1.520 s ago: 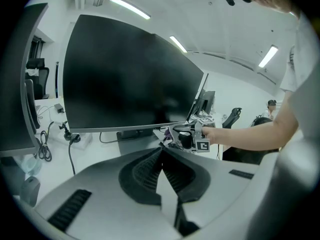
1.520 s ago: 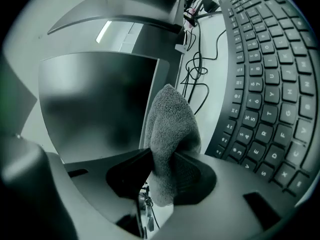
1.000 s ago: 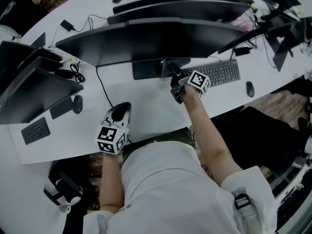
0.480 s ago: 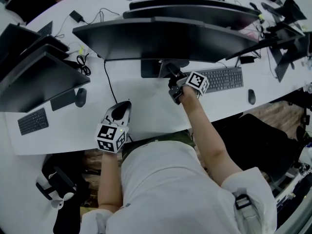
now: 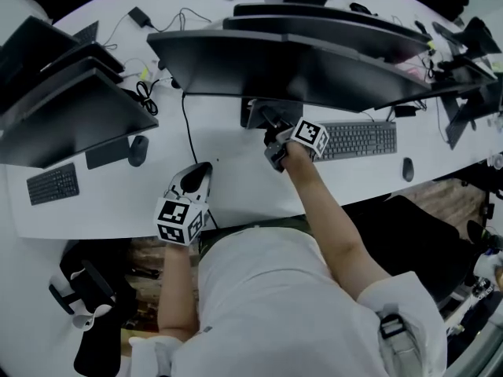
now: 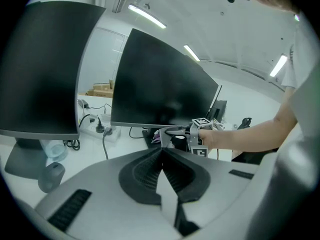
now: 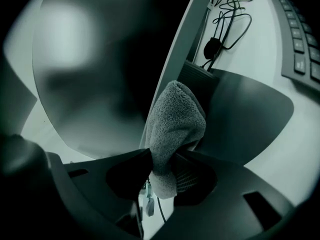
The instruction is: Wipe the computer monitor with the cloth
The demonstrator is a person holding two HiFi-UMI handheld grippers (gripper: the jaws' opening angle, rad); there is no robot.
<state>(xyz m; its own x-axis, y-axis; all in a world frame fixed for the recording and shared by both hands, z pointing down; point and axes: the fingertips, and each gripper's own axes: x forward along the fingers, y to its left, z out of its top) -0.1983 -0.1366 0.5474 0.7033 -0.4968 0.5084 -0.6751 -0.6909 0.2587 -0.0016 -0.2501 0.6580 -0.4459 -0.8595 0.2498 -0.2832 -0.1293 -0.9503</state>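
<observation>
Right hand-held gripper (image 7: 162, 166) is clamped on the cloth (image 7: 175, 126), with the wad sticking out past the tips so fabric, not jaw, meets the monitor (image 7: 95, 69). Cloth sits at the screen's bottom edge, just beside the stand (image 7: 240, 119). Contact looks likely, can't confirm. Left hand-held gripper (image 6: 161, 156) is closed on nothing, parked at the table's (image 5: 236, 191) near edge, out of the way. Cloth: grey, fluffy pile, bunched into 1 thick wad.
</observation>
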